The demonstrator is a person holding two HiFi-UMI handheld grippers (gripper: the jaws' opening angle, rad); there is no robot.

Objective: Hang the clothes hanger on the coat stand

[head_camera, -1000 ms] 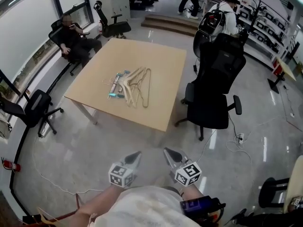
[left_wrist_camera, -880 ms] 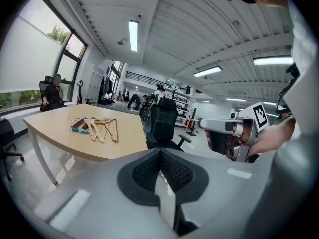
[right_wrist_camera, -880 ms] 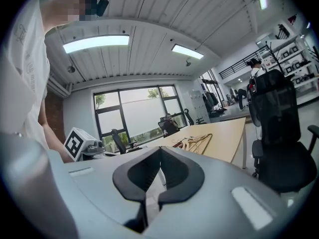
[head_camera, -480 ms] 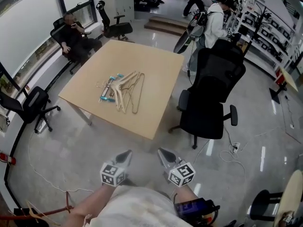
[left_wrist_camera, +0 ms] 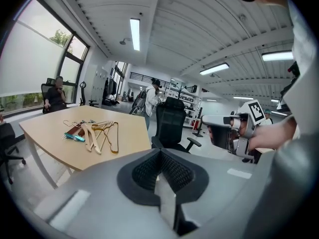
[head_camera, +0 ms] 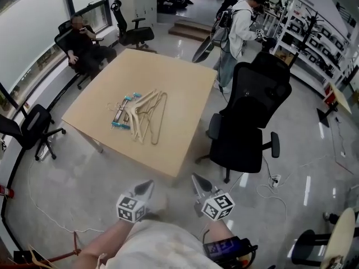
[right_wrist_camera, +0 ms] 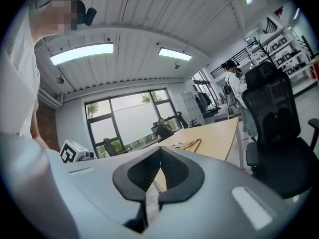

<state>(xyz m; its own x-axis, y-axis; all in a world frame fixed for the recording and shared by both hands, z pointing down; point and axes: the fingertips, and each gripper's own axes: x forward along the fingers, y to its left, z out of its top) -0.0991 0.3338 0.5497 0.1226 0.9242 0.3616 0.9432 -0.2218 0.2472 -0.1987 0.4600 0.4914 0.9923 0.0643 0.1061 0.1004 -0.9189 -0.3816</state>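
Several clothes hangers, wooden and wire ones with a teal one, lie in a loose pile on the light wooden table. They also show in the left gripper view as hangers and, far off, in the right gripper view as hangers. My left gripper and right gripper are held low over the floor, short of the table's near corner. Both are shut with nothing between the jaws, as the left gripper and right gripper show up close. A black stand with hooks rises near the shelves at the far right.
A black office chair stands right of the table. Another black chair is at the left. One person sits at the back left and another stands behind the table. Cables and a power strip lie on the floor.
The table and hangers have slid left in the head view as I step closer. A standing person has come forward behind the table. Both grippers stay shut and empty.
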